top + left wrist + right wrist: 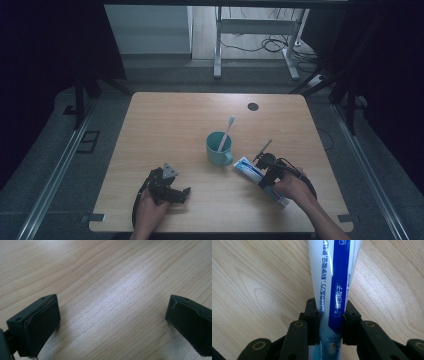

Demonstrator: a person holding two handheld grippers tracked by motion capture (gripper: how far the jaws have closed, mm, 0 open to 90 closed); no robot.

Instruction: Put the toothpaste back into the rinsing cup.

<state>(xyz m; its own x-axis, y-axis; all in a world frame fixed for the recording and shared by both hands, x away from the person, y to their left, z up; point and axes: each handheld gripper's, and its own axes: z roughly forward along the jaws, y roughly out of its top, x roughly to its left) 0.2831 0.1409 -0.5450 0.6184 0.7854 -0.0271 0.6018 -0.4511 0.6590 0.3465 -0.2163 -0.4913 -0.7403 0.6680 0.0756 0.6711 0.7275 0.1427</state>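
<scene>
A white-and-blue toothpaste tube point(260, 176) is seen lying flat on the wooden table point(175, 120), at about four o'clock from the teal cup point(219, 148) and just beside it — a toothbrush point(226, 133) is stood in that cup. The tube is clamped between the jaws of the right tongs point(329, 322), both pads pressed against its sides. The left tongs point(112, 320) are held wide over bare wood at the table's seven o'clock corner, with nothing between them.

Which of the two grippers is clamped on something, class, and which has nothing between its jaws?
The right gripper clamps the toothpaste tube; the left gripper is open over bare table.
</scene>
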